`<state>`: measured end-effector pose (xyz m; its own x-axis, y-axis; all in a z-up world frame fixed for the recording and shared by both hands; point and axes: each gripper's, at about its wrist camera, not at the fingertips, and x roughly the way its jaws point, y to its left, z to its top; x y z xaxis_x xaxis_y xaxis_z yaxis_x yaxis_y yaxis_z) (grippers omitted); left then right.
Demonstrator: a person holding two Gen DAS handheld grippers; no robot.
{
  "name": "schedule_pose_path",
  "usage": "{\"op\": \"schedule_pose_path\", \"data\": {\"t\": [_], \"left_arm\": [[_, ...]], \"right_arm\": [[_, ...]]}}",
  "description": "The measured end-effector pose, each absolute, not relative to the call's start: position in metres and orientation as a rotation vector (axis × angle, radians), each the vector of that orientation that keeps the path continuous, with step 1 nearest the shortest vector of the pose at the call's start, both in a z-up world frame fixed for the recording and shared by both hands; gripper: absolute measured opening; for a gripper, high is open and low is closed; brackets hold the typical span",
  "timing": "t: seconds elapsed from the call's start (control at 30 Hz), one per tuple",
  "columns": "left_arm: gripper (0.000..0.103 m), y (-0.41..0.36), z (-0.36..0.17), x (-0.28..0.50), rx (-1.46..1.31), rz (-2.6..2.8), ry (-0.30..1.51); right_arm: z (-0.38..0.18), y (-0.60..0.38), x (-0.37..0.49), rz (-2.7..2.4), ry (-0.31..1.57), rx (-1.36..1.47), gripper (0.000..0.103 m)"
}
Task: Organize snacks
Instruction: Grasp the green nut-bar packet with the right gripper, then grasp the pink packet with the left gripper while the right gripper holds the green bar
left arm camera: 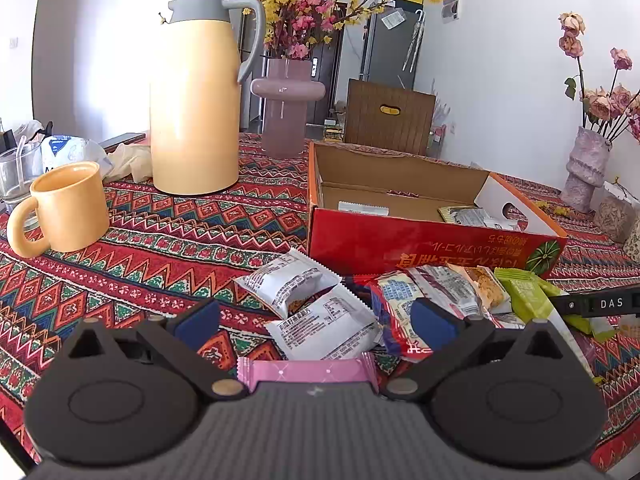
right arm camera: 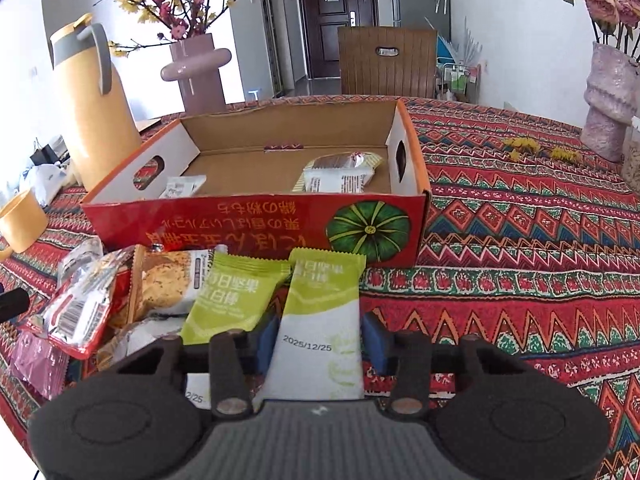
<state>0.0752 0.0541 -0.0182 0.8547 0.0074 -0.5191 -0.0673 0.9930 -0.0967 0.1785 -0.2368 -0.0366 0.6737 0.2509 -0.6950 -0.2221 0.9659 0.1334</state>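
The right gripper [right arm camera: 320, 340] has its blue pads against both sides of a green and white snack packet [right arm camera: 320, 320], clamped on it in front of the red cardboard box [right arm camera: 256, 224] on the patterned table [right arm camera: 520, 240]. A second green packet [right arm camera: 232, 296] lies just beside it to the left, overlapping a heap of other wrapped snacks [right arm camera: 120, 300], while a few packets [right arm camera: 336, 176] already lie inside the box. The left gripper [left arm camera: 316, 320] hangs with its fingers spread wide apart over two white packets [left arm camera: 316, 308] and a pink one [left arm camera: 308, 372], holding nothing.
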Motion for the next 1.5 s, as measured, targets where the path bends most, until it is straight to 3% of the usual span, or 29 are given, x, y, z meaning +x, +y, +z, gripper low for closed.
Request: {"op": "schedule_pose_path", "data": {"t": [1.5], "left_arm": [[0.103,0.045,-0.037,0.059,-0.061,-0.008,0.677]], "right_arm": [[-0.036,-0.294,0.091,0.127,0.564,0.218,0.038]]}}
